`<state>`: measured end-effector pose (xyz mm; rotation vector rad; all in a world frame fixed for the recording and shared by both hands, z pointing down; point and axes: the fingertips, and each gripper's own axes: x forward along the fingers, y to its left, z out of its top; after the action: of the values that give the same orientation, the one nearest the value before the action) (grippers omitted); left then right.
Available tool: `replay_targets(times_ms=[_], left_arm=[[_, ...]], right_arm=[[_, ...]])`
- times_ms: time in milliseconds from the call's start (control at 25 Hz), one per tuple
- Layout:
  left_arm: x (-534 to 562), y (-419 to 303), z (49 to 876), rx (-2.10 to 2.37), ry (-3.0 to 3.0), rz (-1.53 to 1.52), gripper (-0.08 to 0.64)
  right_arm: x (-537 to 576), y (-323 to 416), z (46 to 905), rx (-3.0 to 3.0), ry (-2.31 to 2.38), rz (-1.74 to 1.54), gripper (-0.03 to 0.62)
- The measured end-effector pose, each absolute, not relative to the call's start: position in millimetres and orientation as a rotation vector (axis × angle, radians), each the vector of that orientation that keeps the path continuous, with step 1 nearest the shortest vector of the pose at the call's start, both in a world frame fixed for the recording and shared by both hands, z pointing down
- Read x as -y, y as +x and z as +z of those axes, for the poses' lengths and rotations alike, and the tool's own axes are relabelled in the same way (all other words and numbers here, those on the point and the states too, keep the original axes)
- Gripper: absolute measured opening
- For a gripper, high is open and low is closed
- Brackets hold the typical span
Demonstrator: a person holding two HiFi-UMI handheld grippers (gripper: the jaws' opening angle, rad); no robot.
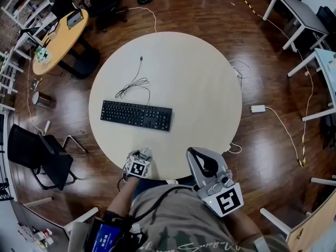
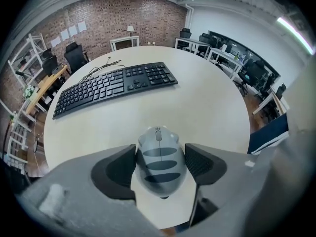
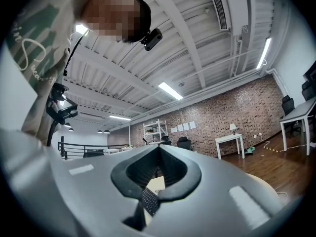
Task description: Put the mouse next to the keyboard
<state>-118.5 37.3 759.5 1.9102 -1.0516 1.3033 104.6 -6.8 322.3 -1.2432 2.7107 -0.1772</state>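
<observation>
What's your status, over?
Left gripper shut on mouse at near table edge. Right gripper shut, empty. Keyboard ahead, nothing between.

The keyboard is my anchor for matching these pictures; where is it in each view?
Head view: keyboard left of centre on the round table.
Left gripper view: upper left, beyond the mouse.
Right gripper view: only a sliver of keys, seen through the opening in the right gripper's closed tongs.
Shared landmark: the pale tabletop, in all three.
</observation>
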Motion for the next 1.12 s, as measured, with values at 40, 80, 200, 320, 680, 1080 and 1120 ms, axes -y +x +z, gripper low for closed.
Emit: replay_targets(times_ms=[40, 80, 200, 320, 680, 1080, 1120], left_arm=[[-38, -115, 760, 1.044, 1.912, 1.308, 0.324], [-39, -111, 760, 1.038, 1.915, 1.310, 0.324], [-38, -101, 760, 1.026, 1.924, 1.313, 0.324], [-36, -91, 755, 1.016, 1.929, 1.319, 0.325], [-35, -55, 763, 0.925, 1.969, 1.341, 0.325], [-27, -13, 758, 0.860, 2.009, 1.395, 0.325], [-24, -7, 759, 0.847, 2.020, 1.398, 0.327]], right_arm=[[5, 108, 324, -2.710, -1.251, -0.180, 0.006], [5, 111, 326, -2.708, -1.260, -0.184, 0.006], [2, 119, 330, -2.699, -1.285, -0.201, 0.006], [0, 125, 332, -2.691, -1.304, -0.204, 0.006], [0, 148, 340, -2.655, -1.368, -0.230, 0.006], [2, 177, 349, -2.638, -1.472, -0.243, 0.006], [3, 178, 350, -2.639, -1.478, -0.242, 0.006]])
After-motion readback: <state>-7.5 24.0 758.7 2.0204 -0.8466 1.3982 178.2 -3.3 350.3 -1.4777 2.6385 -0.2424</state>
